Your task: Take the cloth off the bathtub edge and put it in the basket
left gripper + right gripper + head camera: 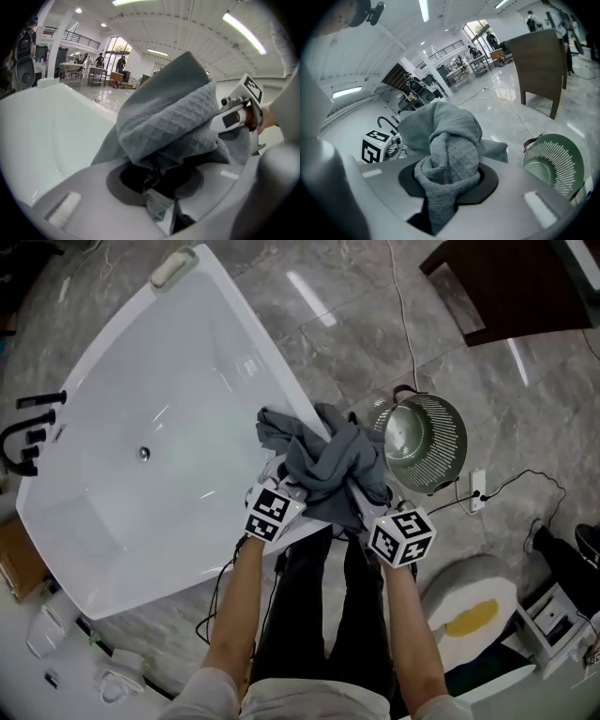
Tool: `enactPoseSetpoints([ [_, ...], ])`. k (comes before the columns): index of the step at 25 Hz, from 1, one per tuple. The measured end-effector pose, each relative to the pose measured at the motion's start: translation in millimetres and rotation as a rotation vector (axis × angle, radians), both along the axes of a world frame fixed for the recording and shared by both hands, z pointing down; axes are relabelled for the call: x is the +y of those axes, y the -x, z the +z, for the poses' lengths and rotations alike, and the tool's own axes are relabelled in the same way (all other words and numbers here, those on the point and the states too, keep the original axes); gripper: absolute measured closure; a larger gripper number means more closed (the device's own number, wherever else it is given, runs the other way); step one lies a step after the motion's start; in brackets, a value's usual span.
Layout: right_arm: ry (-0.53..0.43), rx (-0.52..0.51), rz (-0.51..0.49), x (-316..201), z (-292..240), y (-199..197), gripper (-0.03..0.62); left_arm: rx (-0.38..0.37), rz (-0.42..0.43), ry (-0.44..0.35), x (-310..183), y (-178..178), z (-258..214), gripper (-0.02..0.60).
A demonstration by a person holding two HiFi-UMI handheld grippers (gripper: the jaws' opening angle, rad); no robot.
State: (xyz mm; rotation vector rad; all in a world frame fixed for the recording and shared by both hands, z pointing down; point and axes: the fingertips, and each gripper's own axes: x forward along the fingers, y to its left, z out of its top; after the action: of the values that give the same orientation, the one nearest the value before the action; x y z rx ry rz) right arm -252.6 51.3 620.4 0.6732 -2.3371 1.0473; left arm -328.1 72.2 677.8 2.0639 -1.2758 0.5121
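Note:
A grey waffle-weave cloth [330,460] is bunched up over the near edge of the white bathtub [141,521]. Both grippers hold it from below in the head view. My left gripper [281,486] is shut on the cloth [173,126], with a fold pinched between its jaws. On the other side, my right gripper [361,504] is shut on a twisted wad of the same cloth [447,154]. The green slotted basket [427,442] stands on the floor just right of the cloth, and it shows at the right gripper view's edge as the basket [555,161].
A black tap [28,432] sits at the tub's far left rim. A brown cabinet [511,282] stands at the upper right. A cable and a power strip [478,488] lie on the marble floor beside the basket. The person's legs [323,615] stand below the tub edge.

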Motion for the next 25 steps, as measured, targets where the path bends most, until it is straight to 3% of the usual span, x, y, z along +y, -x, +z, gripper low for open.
enactPoseSetpoints([
  [4,-0.005,-0.027,0.040,-3.6,-18.0,-30.6,0.499,-0.019,0.009,-0.033,-3.4,-23.9,-35.5,0.434],
  [11,0.018,-0.120,0.241,-21.1,-31.2,-105.8,0.499,-0.002,0.075,-0.125,-31.4,-94.8,-91.6,0.437],
  [25,-0.079,-0.165,0.444,-63.9,-55.7,-277.6,0.500,0.084,0.207,-0.171,-90.1,-265.5,-109.5,0.442],
])
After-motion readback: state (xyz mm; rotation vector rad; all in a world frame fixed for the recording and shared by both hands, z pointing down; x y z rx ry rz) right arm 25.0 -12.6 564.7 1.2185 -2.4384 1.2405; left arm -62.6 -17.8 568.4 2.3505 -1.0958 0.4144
